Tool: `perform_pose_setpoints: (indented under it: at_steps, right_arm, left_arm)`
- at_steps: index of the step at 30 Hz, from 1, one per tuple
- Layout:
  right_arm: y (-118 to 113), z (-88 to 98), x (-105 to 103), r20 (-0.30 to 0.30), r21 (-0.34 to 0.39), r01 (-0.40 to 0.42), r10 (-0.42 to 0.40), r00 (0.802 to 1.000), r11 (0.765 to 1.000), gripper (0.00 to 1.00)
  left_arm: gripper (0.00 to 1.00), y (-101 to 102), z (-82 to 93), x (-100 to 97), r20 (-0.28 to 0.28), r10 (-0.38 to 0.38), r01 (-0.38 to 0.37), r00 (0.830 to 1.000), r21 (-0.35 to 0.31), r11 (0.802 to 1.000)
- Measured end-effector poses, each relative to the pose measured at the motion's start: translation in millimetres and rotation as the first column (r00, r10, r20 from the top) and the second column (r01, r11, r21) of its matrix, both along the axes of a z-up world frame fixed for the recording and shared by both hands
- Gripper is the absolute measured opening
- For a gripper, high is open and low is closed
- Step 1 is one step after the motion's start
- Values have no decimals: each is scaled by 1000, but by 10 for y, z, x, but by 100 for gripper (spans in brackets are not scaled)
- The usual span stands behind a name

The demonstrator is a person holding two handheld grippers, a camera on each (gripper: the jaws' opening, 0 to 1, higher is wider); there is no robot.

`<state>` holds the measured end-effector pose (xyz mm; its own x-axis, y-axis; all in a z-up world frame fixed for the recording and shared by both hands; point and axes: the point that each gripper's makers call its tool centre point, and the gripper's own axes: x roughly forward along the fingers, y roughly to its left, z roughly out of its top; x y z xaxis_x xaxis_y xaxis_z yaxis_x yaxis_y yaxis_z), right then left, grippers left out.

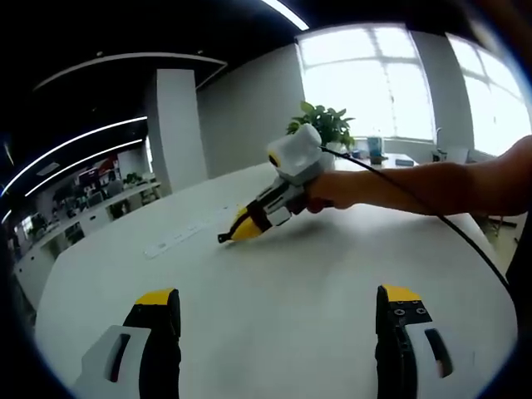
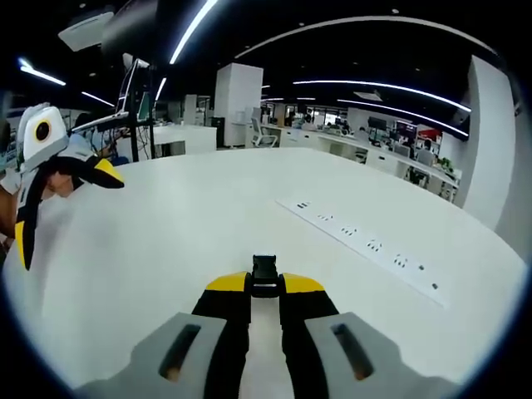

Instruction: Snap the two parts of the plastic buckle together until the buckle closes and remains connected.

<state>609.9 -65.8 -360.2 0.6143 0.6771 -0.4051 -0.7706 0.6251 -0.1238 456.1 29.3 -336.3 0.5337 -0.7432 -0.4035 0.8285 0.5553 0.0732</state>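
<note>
Window glare, soft fisheye edges

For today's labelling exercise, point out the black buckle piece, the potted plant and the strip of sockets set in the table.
buckle piece (image 2: 264, 275): right gripper view, on its black body between the tool tips.
potted plant (image 1: 326, 123): left gripper view, on its leaves.
strip of sockets (image 2: 366, 245): right gripper view, on its middle.

Two grippers: the left gripper at 6 o'clock in the left gripper view, the right gripper at 6 in the right gripper view. One black buckle piece, one white worktop, one power strip at 3 o'clock. One potted plant at 12 o'clock.
</note>
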Motion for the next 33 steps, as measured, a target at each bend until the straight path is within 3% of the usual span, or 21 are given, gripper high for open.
perform_pose_setpoints:
  at_steps: [14,33]
  right_arm:
    - [-7,-130,-2,-24,-9,4,-4,1000,1000,11]
    - [36,-118,-50,-27,8,-13,14,1000,1000,12]
  left_arm:
    - [99,14,-4,4,7,3,-3,1000,11,1000]
    - [99,21,-13,9,8,-1,1,1000,14,1000]
